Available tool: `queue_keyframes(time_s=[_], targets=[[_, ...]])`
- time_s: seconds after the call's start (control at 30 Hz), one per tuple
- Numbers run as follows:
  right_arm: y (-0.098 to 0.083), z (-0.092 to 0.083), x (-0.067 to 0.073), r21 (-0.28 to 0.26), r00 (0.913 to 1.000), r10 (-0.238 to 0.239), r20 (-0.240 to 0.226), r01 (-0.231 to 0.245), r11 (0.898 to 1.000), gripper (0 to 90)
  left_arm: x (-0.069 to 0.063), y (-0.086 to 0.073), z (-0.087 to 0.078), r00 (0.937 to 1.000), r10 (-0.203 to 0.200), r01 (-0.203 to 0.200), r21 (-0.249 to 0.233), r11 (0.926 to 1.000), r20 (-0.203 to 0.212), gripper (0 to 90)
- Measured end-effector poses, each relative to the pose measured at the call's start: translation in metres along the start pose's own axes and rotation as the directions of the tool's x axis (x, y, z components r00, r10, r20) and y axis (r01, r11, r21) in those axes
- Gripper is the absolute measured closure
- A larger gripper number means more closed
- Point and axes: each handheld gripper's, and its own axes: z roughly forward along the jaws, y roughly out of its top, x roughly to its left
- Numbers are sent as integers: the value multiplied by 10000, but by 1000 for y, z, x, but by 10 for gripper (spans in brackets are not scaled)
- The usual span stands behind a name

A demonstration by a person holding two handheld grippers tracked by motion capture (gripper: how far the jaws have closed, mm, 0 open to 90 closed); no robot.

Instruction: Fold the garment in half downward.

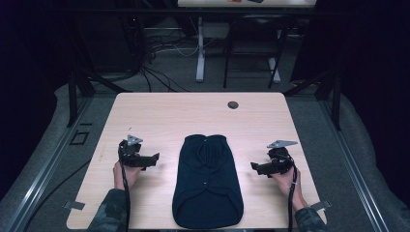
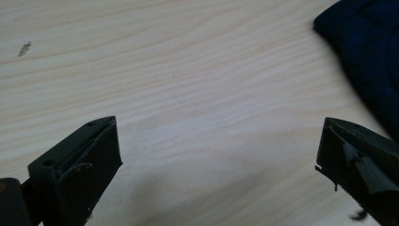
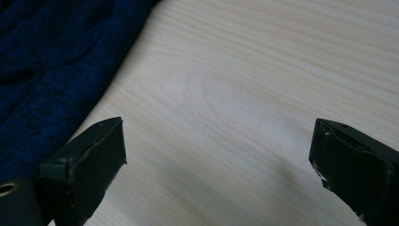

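Light wooden bench [image 1: 159, 111], rounded corners, with a small dark round hole [image 1: 233, 105] near its far edge. A dark navy knitted garment [image 1: 207, 181] lies flat at the bench's centre, reaching the near edge. Left gripper [image 1: 153, 158] sits just left of the garment, right gripper [image 1: 253, 166] just right; both point inward, apart from the cloth. Fingers [image 2: 80, 160] of each are spread wide, released, over bare wood.

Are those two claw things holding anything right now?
No. The left gripper and right gripper are open over bare table, on either side of the dark garment.
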Motion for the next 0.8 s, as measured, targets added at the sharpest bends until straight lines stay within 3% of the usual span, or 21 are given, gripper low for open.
queue_keyframes(time_s=[0.13,0.17,0.4,0.5,0.8], targets=[[9,4,-2,82,9995,65,-309,-62,9999,37,-3,5,3,9998,158,-158,-37,9999,124,1],[15,8,-1,154,9983,83,-570,-75,9999,37,-5,6,5,9995,189,-191,53,9998,235,1],[36,17,8,157,9964,-266,-808,279,9995,43,-16,19,13,9964,253,-251,-36,9997,807,1],[53,23,16,164,9932,-303,-1128,324,9993,45,-22,31,22,9926,347,-350,3,9994,1164,0],[82,45,32,295,9866,-711,-1471,762,9967,35,-37,55,38,9840,726,-754,110,9971,1626,0]])
